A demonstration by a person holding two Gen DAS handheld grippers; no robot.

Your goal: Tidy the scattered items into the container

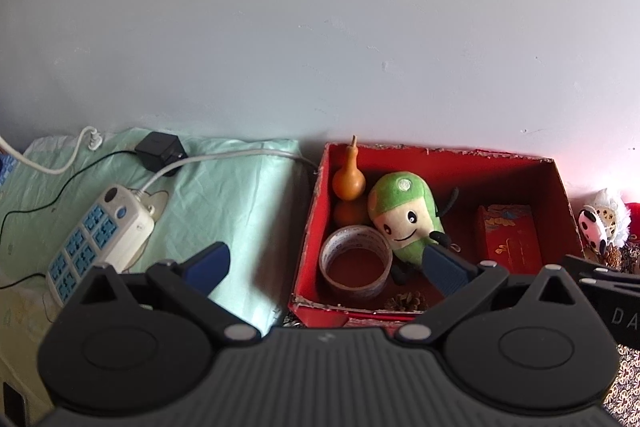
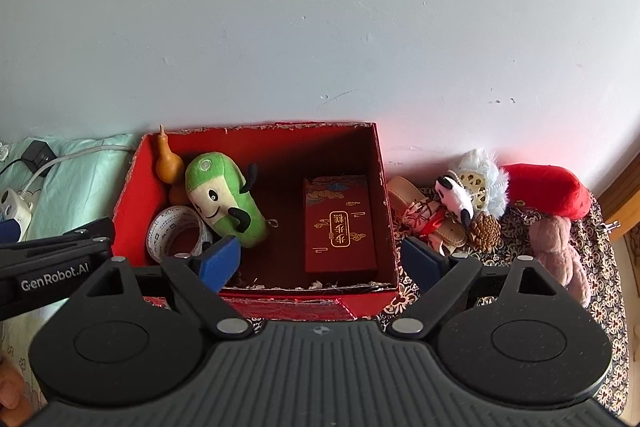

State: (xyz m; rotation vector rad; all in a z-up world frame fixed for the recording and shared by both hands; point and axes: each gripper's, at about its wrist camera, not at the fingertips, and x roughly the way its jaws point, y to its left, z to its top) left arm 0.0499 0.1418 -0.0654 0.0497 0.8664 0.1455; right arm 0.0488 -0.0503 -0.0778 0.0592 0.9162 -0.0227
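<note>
Open red cardboard box (image 2: 384,163) against the pale wall, part-filled, both sets of jaws spread wide and empty before it.

Inside: green plush toy with a smiling face (image 2: 224,203), orange gourd (image 2: 166,163), roll of clear tape (image 2: 176,233), flat red packet with gold lettering (image 2: 340,227), brown pine cone (image 1: 406,301). Left gripper (image 1: 326,263) straddling the box's left wall; right gripper (image 2: 320,259) straddling its right wall. Outside to the right, on patterned cloth (image 2: 608,291): panda plush (image 2: 456,199), second pine cone (image 2: 484,229), red plush (image 2: 548,189). Left of the box, a white power strip (image 1: 100,239).
</note>
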